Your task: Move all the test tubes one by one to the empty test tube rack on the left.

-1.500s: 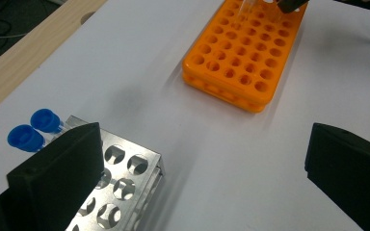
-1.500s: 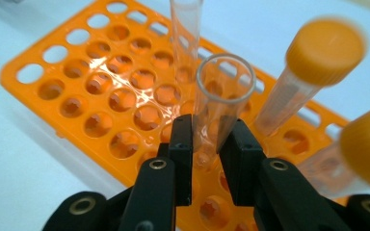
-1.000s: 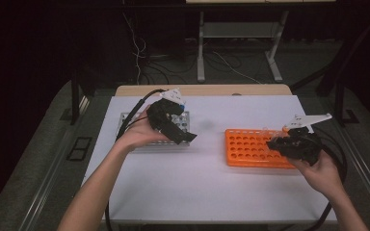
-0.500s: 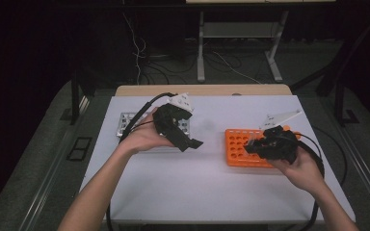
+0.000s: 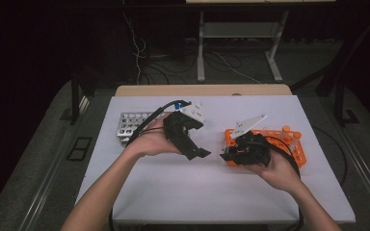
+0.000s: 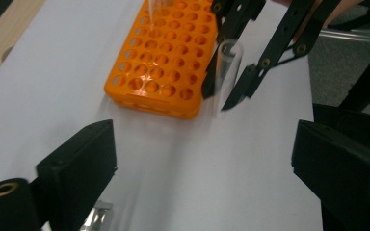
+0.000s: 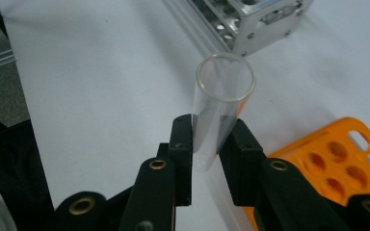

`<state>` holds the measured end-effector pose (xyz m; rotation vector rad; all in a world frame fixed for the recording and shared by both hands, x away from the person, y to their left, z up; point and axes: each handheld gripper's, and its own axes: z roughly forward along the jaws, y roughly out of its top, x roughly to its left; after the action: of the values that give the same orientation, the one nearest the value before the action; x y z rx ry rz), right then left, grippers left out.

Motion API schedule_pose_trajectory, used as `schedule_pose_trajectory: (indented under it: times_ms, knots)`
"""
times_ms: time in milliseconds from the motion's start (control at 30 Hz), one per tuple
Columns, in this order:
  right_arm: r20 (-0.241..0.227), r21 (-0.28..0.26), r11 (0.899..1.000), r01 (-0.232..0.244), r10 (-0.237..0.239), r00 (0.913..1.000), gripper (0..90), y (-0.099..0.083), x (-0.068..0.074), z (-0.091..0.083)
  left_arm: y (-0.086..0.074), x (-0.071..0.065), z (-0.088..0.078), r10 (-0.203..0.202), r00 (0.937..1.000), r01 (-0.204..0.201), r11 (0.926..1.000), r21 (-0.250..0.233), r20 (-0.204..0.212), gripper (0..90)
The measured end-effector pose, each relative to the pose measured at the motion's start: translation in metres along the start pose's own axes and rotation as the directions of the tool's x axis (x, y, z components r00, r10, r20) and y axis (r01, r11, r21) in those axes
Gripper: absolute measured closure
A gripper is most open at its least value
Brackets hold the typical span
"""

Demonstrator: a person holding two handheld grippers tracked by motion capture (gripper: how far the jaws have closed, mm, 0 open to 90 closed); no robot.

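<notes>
A clear, open-topped test tube (image 7: 224, 86) stands upright between the pads of my right gripper (image 7: 212, 144), which is shut on its lower part. In the high view my right gripper (image 5: 227, 155) sits at the left end of the orange tube rack (image 5: 289, 144). My left gripper (image 5: 197, 151) hovers just left of it, pointing at it. In the left gripper view the wide black jaws of my left gripper (image 6: 209, 163) frame the tube (image 6: 227, 67) and the orange rack (image 6: 164, 62). They have just been closing a little, with nothing between them.
A metal tube rack (image 5: 130, 124) stands at the table's back left, behind my left hand; its corner (image 7: 255, 24) shows beyond the held tube. Orange-capped tubes (image 5: 291, 134) stand in the orange rack's right end. The white table top (image 5: 202, 192) stretches toward the front edge.
My right gripper has carried the tube left, from the orange rack's right end to its left end. My left gripper has moved right and slightly forward, away from the metal rack.
</notes>
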<state>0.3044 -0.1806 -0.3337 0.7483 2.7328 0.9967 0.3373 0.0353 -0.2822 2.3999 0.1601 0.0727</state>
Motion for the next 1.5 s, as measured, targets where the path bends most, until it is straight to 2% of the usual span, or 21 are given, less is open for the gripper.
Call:
schedule_pose_trajectory:
  times_ms: [133, 267, 367, 500, 600, 733, 933, 1067, 1267, 1500]
  knots:
    - [-0.021, 0.007, 1.0, 0.021, -0.021, 0.9996, 74.8, 0.004, 0.006, 0.009, 0.002, -0.002, 0.005, 0.009, 0.9988, -0.01, 0.9997, 0.022, 0.047, 17.1]
    - [-0.034, 0.022, 0.999, 0.039, -0.038, 0.9987, 74.8, 0.008, 0.013, 0.019, 0.003, -0.005, 0.011, 0.044, 0.9952, -0.049, 0.9976, 0.05, 0.087, 27.3]
    - [-0.048, 0.032, 0.997, 0.067, -0.066, 0.9967, 74.8, 0.011, 0.018, 0.026, 0.003, -0.007, 0.015, 0.065, 0.9923, -0.073, 0.9949, 0.07, 0.105, 37.7]
    - [-0.063, 0.037, 0.996, 0.078, -0.076, 0.9951, 74.8, 0.014, 0.025, 0.03, 0.002, -0.007, 0.019, 0.081, 0.9881, -0.093, 0.9916, 0.09, 0.13, 53.0]
    - [-0.071, 0.035, 0.996, 0.08, -0.077, 0.9945, 74.8, 0.016, 0.028, 0.032, 0.001, -0.007, 0.021, 0.082, 0.9859, -0.097, 0.9905, 0.097, 0.146, 62.0]
    - [-0.076, 0.028, 0.996, 0.082, -0.08, 0.9939, 74.7, 0.016, 0.03, 0.033, -0.003, -0.005, 0.024, 0.056, 0.9839, -0.077, 0.9904, 0.115, 0.17, 73.3]
    - [-0.088, 0.028, 0.997, 0.077, -0.074, 0.9933, 74.0, 0.015, 0.031, 0.035, -0.003, -0.006, 0.025, 0.074, 0.982, -0.097, 0.9873, 0.126, 0.174, 74.5]
    - [-0.082, 0.01, 0.998, 0.063, -0.062, 0.9947, 64.6, 0.014, 0.028, 0.032, -0.002, -0.003, 0.019, 0.069, 0.9858, -0.088, 0.9886, 0.122, 0.154, 74.6]
    - [-0.057, -0.031, 0.999, 0.03, -0.031, 0.9979, 57.9, 0.008, 0.02, 0.019, -0.002, 0.004, 0.003, 0.055, 0.9933, -0.065, 0.9933, 0.095, 0.101, 74.7]
    - [-0.038, -0.085, 0.996, -0.015, 0.012, 0.9992, 47.2, -0.001, 0.01, 0.002, -0.003, 0.013, -0.014, 0.037, 0.998, -0.042, 0.9955, 0.085, 0.052, 74.6]
